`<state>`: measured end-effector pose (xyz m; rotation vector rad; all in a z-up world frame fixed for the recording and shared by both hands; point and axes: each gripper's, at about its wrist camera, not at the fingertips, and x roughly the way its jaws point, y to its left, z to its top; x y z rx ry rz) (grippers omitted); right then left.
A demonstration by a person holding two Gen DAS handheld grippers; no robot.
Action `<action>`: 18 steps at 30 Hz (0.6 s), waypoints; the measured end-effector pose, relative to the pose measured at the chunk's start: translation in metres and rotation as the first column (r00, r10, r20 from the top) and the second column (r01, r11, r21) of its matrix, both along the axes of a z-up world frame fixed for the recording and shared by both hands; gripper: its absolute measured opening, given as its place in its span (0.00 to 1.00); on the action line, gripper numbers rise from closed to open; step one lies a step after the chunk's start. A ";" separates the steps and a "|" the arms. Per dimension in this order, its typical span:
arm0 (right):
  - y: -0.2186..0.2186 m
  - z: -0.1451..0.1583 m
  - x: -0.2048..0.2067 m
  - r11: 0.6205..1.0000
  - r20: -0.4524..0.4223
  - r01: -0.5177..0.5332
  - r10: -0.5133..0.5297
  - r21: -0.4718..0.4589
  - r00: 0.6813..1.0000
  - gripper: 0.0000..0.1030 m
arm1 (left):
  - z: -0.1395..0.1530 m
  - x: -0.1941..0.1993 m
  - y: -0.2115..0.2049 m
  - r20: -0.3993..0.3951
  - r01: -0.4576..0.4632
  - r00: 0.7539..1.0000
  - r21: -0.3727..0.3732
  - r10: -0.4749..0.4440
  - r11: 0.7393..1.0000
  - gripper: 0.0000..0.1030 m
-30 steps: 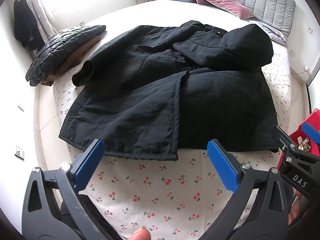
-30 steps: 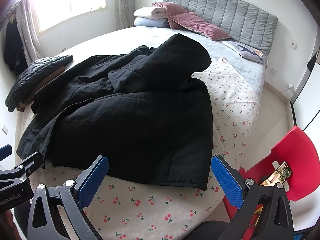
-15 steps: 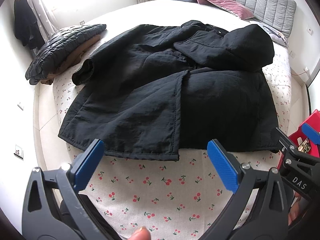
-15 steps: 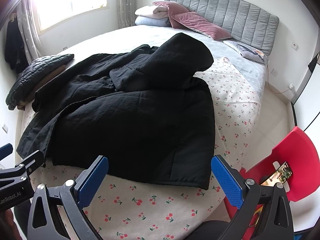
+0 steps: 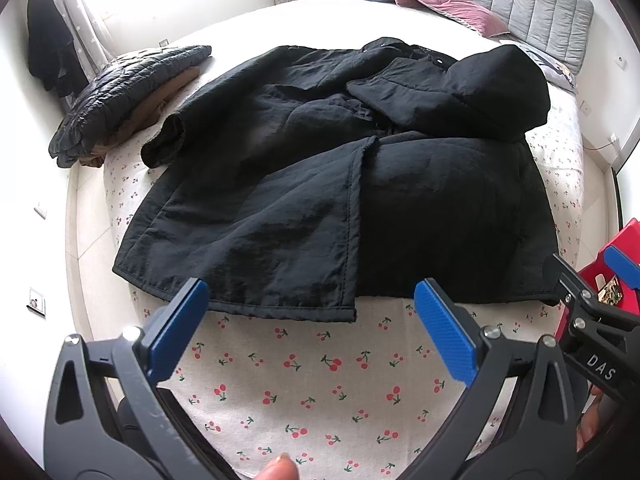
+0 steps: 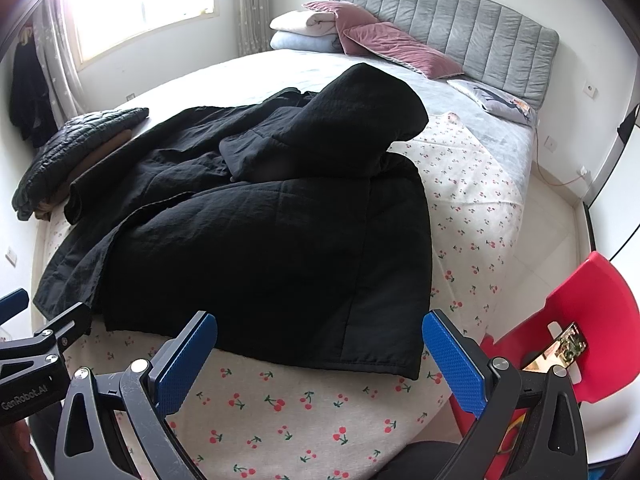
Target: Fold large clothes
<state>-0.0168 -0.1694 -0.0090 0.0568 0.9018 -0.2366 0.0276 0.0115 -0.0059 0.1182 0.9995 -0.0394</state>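
A large black hooded coat (image 5: 340,184) lies spread on the cherry-print sheet (image 5: 304,380) at the foot of the bed. Its hood (image 5: 500,88) is folded down onto the body, one sleeve (image 5: 164,148) sticks out left, and the front panels overlap. It also shows in the right wrist view (image 6: 260,248). My left gripper (image 5: 310,328) is open and empty, just short of the coat's hem. My right gripper (image 6: 320,356) is open and empty, near the hem's right corner. The right gripper also shows at the left view's right edge (image 5: 588,280).
A folded dark quilted jacket on a brown garment (image 5: 124,96) lies at the bed's left edge. Pillows (image 6: 360,36) and a grey headboard (image 6: 460,36) are at the far end. A red chair (image 6: 572,328) with a phone on it stands to the right.
Both views have shifted only slightly toward the coat. The coat has not moved and both grippers stay open.
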 end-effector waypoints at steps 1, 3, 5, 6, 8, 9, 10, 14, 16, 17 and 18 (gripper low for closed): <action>0.000 0.000 0.001 1.000 -0.001 -0.002 0.002 -0.002 1.000 1.00 | -0.001 0.001 0.000 -0.001 -0.002 1.000 0.000 0.002 1.000 0.99; 0.001 -0.001 0.003 1.000 -0.004 -0.007 0.007 -0.007 1.000 1.00 | -0.003 0.002 0.001 -0.002 0.003 1.000 -0.003 -0.003 1.000 0.99; 0.002 -0.002 0.005 1.000 -0.007 -0.012 0.012 -0.011 1.000 1.00 | -0.006 0.004 0.002 -0.001 0.014 1.000 -0.011 -0.014 1.000 0.99; 0.001 -0.003 0.006 1.000 -0.009 -0.015 0.015 -0.011 1.000 1.00 | -0.007 0.006 0.002 -0.005 0.022 1.000 -0.018 -0.022 1.000 1.00; 0.000 -0.005 0.009 1.000 -0.009 -0.023 0.023 -0.013 1.000 1.00 | -0.009 0.009 0.004 -0.012 0.047 0.999 -0.046 -0.047 0.998 0.99; -0.002 -0.006 0.011 0.999 -0.011 -0.031 0.031 -0.016 0.999 1.00 | -0.010 0.011 0.006 -0.019 0.057 0.998 -0.055 -0.058 0.997 1.00; -0.003 -0.007 0.014 0.999 -0.015 -0.035 0.035 -0.023 0.999 1.00 | -0.011 0.015 0.009 -0.026 0.064 0.998 -0.059 -0.065 0.996 0.99; -0.014 -0.003 0.026 0.997 -0.008 -0.025 0.025 -0.073 1.000 1.00 | -0.008 0.029 0.032 0.002 0.017 1.000 -0.046 -0.017 0.999 0.99; -0.019 0.006 0.036 0.998 0.025 -0.044 0.045 -0.055 0.999 1.00 | -0.005 0.035 0.047 0.030 -0.010 0.999 -0.049 0.012 0.999 0.99; -0.021 0.009 0.042 0.997 0.037 -0.059 0.061 -0.046 0.997 1.00 | -0.004 0.041 0.056 0.039 -0.025 0.999 -0.040 0.027 0.999 0.99; -0.020 0.014 0.053 0.995 0.046 -0.088 0.089 -0.041 0.995 1.00 | -0.005 0.047 0.063 0.039 -0.037 0.998 -0.026 0.038 0.999 0.99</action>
